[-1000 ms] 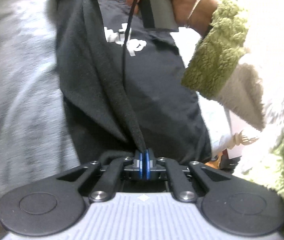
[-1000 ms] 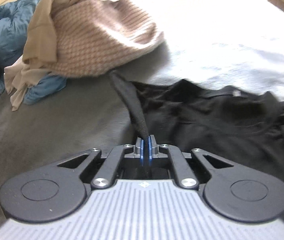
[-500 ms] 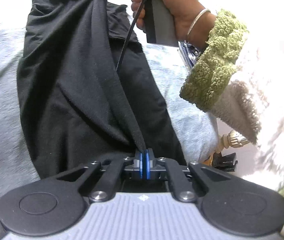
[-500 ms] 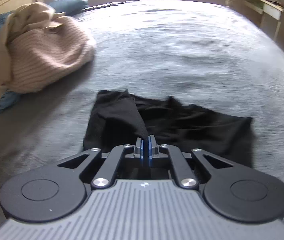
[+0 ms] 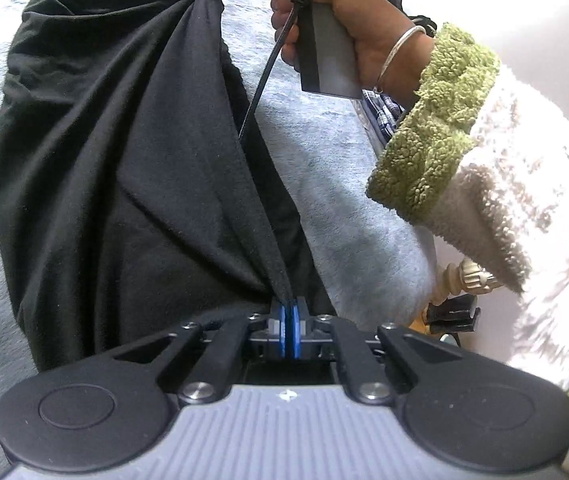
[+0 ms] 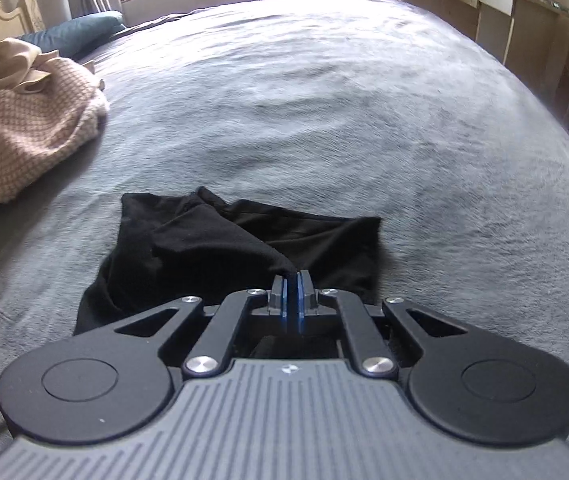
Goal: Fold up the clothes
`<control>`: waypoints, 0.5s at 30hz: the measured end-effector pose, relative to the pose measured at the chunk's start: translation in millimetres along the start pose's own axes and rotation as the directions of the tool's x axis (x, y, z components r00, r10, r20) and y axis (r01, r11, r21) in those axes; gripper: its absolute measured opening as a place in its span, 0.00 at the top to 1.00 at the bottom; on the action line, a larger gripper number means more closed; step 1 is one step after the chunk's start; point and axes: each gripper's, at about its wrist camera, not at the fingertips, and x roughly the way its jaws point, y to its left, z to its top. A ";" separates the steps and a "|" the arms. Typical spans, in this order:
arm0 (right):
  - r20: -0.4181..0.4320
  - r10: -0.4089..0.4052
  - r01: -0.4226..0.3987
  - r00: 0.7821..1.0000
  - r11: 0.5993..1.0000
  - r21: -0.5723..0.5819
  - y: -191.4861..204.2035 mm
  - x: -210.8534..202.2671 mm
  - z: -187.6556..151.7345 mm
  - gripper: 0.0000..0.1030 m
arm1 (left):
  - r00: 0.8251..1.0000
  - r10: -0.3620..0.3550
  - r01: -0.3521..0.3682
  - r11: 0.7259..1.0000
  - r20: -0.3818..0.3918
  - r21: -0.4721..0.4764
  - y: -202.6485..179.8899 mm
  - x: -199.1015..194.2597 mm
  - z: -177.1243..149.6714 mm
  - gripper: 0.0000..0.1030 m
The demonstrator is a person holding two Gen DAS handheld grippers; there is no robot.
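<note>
Black cotton garment lies on the grey fleece bedspread, partly folded into a rough rectangle, top layer lifted and creased; flattening and further folds likely remain. Pile of beige knit clothes waits unfolded at left. No containers visible. Left gripper and right gripper each clamp a garment corner.

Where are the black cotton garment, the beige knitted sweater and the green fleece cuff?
black cotton garment (image 6: 220,248), right wrist view, folded upper layer.
beige knitted sweater (image 6: 24,132), right wrist view, knit body.
green fleece cuff (image 5: 436,120), left wrist view, cuff middle.
</note>
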 end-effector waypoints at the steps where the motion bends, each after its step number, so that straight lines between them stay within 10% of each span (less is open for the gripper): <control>1: -0.004 0.006 -0.006 1.000 1.000 0.006 -5.1 1.3 -0.7 0.97 | 1.000 0.005 -0.005 1.000 -0.002 0.000 -1.4 3.1 2.4 0.96; 15: -0.047 0.179 -0.166 0.983 0.967 0.193 -66.5 34.7 -20.3 0.91 | 0.997 0.073 -0.072 0.996 -0.001 -0.049 -15.0 33.0 21.2 0.96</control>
